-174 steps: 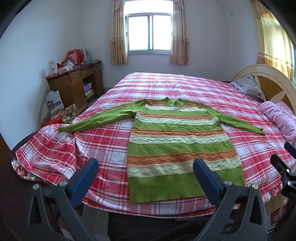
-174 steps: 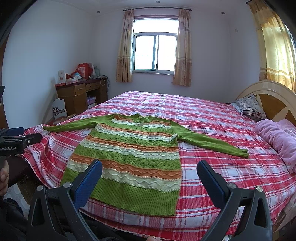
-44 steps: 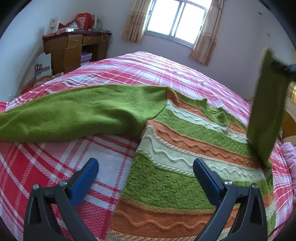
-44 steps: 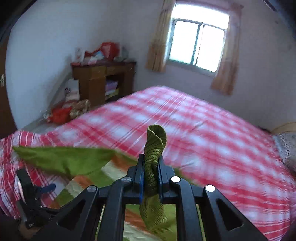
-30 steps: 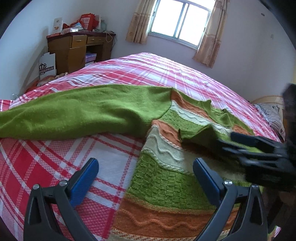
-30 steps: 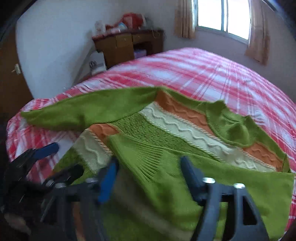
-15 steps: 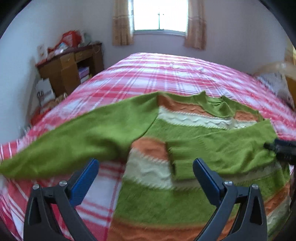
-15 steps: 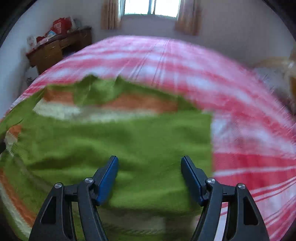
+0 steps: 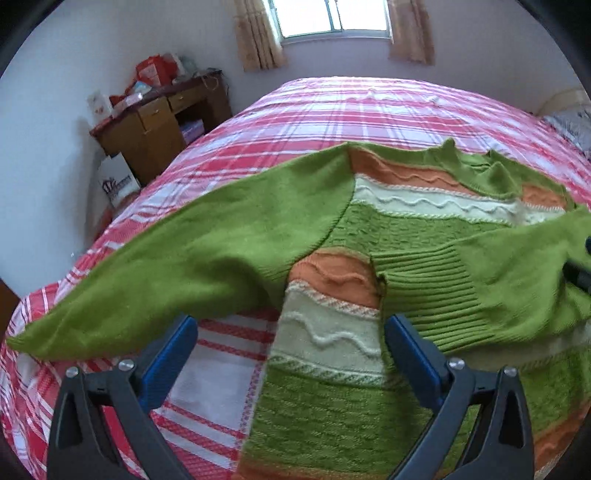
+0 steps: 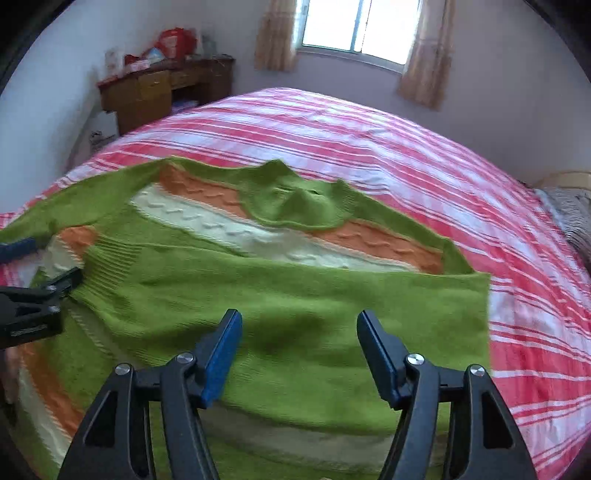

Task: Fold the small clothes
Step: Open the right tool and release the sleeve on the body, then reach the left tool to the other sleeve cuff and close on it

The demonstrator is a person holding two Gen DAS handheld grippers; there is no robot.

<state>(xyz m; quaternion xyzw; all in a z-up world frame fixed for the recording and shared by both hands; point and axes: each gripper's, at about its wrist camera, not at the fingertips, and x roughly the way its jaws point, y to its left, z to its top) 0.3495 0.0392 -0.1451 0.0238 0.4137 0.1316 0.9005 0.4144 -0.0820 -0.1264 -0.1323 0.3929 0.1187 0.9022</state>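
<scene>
- Right gripper (image 10: 299,354): jaws apart and closing, nothing pinched between the blue pads; it hangs just over the folded sleeve (image 10: 295,302).
- Left gripper (image 9: 290,350): jaws wide apart, holding nothing; it stands over the sweater's side edge, below the armpit.
- Sweater (image 9: 369,266): green, orange and cream stripes, lying flat on the bed (image 9: 369,110), collar toward the window (image 9: 332,18).
- One sleeve is folded across the sweater's chest, its ribbed cuff (image 9: 424,288) lying on the stripes just beside the left gripper's right pad.
- The other sleeve (image 9: 184,258) lies stretched out from the sweater onto the checked bedcover, toward the desk side.
- Wooden desk (image 9: 155,125): against the wall beyond the sweater's stretched sleeve, well apart from it, with clutter on top.
</scene>
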